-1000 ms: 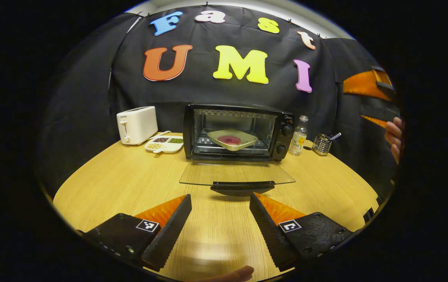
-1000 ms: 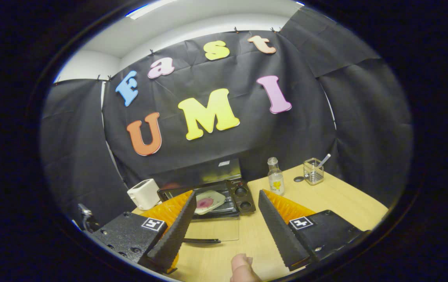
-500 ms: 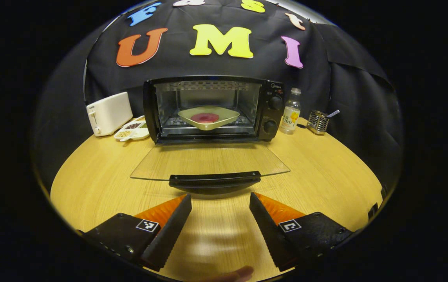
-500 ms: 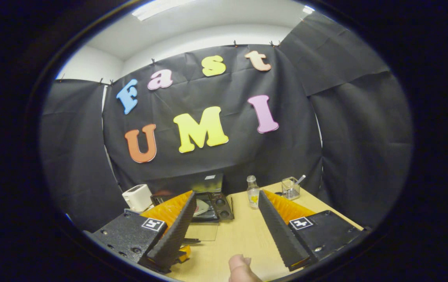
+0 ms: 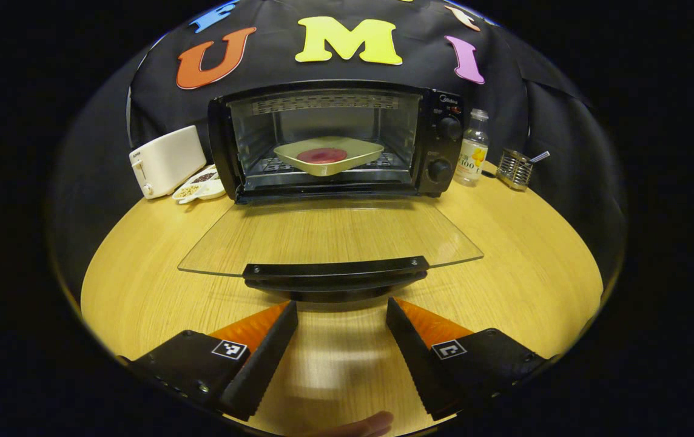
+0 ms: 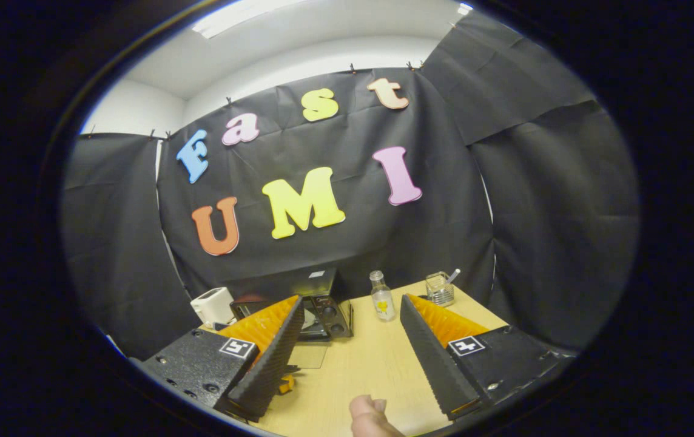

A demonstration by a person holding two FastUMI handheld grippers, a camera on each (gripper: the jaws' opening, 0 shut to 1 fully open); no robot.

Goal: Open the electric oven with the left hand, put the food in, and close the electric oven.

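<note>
In the left gripper view, a white toaster (image 5: 166, 160) is seen at the far left of the wooden table (image 5: 523, 267), with a divided white dish of seeds (image 5: 199, 186) lying just beside it, near the left corner of the electric oven (image 5: 335, 138). The oven stands at the back of the table against the black cloth, and its glass door (image 5: 330, 237) is folded down flat toward the camera, the black handle (image 5: 336, 272) at its near edge. Inside, on the rack, a pale square plate (image 5: 329, 154) carrying a round reddish piece of food (image 5: 322, 156) is set. Two knobs (image 5: 444, 149) are placed on the oven's right panel; just right of them a small clear bottle (image 5: 472, 155) stands, and farther right a wire holder (image 5: 515, 169) with a utensil in it. The left gripper (image 5: 340, 331) is held low over the table just short of the door handle, its fingers spread wide with nothing between them; the handle is not touched. In the right gripper view, the right gripper (image 6: 352, 355) is raised well back from the oven (image 6: 321, 306), its fingers likewise spread apart and empty, the left finger (image 6: 271, 358) covering part of the oven front. A fingertip (image 6: 370, 415) is seen at the bottom edge.
</note>
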